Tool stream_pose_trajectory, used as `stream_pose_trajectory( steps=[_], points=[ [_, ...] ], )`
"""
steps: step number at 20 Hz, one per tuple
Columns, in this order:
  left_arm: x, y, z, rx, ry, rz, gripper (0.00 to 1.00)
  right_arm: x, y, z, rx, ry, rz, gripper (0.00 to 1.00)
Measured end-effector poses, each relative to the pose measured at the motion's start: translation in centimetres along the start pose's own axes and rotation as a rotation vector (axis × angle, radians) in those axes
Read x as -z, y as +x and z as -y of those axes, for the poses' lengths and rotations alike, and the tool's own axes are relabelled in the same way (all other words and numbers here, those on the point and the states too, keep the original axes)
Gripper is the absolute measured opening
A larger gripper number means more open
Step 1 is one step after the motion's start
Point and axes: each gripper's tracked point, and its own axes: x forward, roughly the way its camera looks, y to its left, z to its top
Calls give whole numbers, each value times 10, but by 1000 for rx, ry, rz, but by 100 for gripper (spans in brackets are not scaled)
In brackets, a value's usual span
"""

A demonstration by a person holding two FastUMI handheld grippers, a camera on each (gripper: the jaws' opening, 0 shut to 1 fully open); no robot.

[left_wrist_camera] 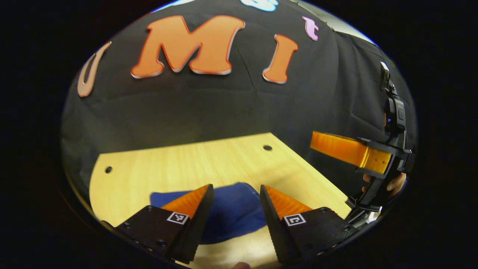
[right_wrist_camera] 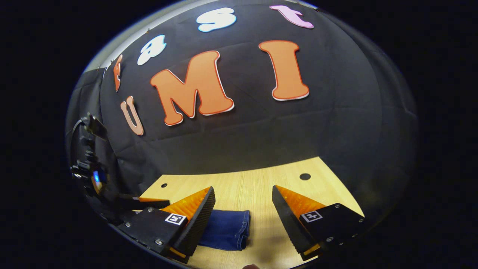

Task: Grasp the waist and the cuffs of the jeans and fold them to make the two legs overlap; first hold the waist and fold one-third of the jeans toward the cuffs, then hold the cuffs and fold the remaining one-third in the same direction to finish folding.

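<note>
Denim, soft but fairly heavy, is judged to drape and sag when lifted. The jeans (left_wrist_camera: pixel 233 213) are seen lying compactly on the counter (left_wrist_camera: pixel 179 164). Both the left tongs (left_wrist_camera: pixel 236 201) and right tongs (right_wrist_camera: pixel 243 209) are held spread above, empty; thick hemmed edges would be best pinched.

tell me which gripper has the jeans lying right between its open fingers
The left gripper: the blue jeans fill the gap between its fingers. The right gripper has them off beside one finger, with bare table in the gap.
</note>
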Motion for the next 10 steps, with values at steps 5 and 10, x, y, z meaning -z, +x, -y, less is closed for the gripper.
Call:
stream_pose_trajectory(
  steps=[5,10],
  points=[
    [-67,-56,-58,-185,-5,245,77,-48,-11,-49,-26,-144,168,96],
    [-87,-88,-75,-371,28,447,95,-77,-18,-87,-49,-210,271,95]
  ],
)
